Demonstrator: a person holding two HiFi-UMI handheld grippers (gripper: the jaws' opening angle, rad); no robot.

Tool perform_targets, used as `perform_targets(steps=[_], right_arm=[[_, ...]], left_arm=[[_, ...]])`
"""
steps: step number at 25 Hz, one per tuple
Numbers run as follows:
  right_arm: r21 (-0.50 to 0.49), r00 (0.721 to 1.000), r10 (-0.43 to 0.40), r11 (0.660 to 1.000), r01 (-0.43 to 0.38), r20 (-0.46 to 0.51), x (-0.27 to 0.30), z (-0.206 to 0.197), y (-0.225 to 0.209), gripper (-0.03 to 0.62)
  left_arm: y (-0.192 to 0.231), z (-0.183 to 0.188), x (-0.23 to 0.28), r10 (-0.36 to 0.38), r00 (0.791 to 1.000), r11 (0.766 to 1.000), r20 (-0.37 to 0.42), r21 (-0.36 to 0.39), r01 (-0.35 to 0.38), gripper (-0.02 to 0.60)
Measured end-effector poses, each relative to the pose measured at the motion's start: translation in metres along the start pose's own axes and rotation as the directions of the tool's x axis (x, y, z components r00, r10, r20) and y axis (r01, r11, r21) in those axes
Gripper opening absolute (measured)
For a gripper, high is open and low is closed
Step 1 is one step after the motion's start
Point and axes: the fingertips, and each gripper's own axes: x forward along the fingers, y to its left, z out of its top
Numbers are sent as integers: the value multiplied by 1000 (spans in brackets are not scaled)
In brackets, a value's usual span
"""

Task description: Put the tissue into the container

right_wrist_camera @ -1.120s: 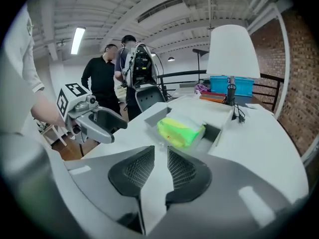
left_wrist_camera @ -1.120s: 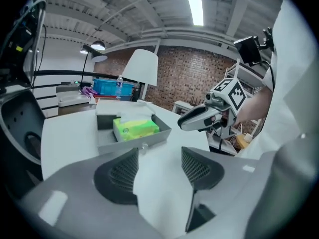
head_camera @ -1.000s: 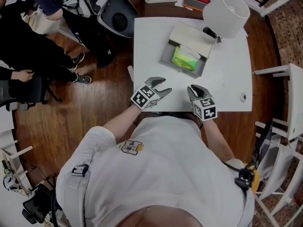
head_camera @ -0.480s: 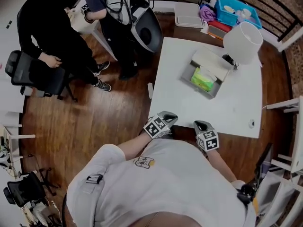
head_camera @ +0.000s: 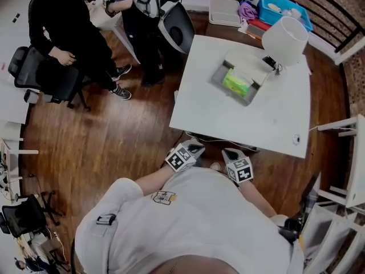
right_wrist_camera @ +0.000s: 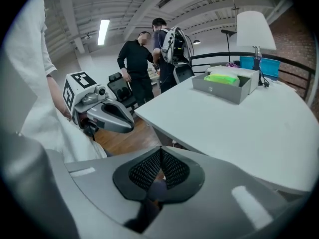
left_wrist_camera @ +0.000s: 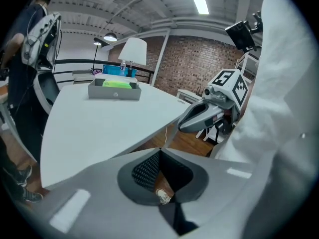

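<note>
A green tissue pack (head_camera: 236, 82) lies inside the grey container (head_camera: 223, 89) at the far side of the white table (head_camera: 251, 119); its lid stands open. The pack (left_wrist_camera: 115, 83) in the container (left_wrist_camera: 114, 91) also shows in the left gripper view, and the pack (right_wrist_camera: 222, 77) in the container (right_wrist_camera: 223, 91) in the right gripper view. Both grippers are held close to the person's chest, off the table's near edge. My left gripper (head_camera: 195, 148) is shut with nothing in it. My right gripper (head_camera: 228, 153) is shut and empty too.
A white lamp (head_camera: 284, 41) stands behind the container. A small round object (head_camera: 295, 138) lies near the table's right edge. Two people (head_camera: 68, 33) stand by a chair (head_camera: 177, 30) at the far left. White racks (head_camera: 348, 153) stand at the right. Bins (head_camera: 279, 4) sit beyond the table.
Both grippers have closed and drawn back from over the table to the person's chest. The person has stepped back, so the table lies farther off in the head view.
</note>
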Motion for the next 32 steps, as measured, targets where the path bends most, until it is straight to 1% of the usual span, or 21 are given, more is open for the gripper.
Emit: perform_targets(steps=[4,8,12,16,21,26,32], right_arm=[[-17,1000,12,1000,-12,2,6,4,3,-1],[-50,1000,18,999,-17,9,6,12,2,-2],[-41,1000,-2,999,3,13,5,10,3,-2],[-59,1000,11,998,-10,15,10,14,4,-2],[-62,1000,9,998,-8,15,6,12,-1,-2],[-64,1000,11,998,-10,10,0,16,3,-2],[-81,1000,19,997,-17,18,-6,17,-9,-2]], left_arm=[[0,-3,-9,20,1000,1000,-1,-7,-20,0],[0,1,-13,42,999,999,14,-15,-41,0],[-3,0,-12,20,1000,1000,13,0,-20,0],[1,2,-14,40,999,999,15,-4,-40,0],[-3,8,-8,23,1000,1000,7,12,-23,0],[-6,11,-9,18,1000,1000,10,25,-19,0],[-13,20,3,21,1000,1000,18,22,-22,0]])
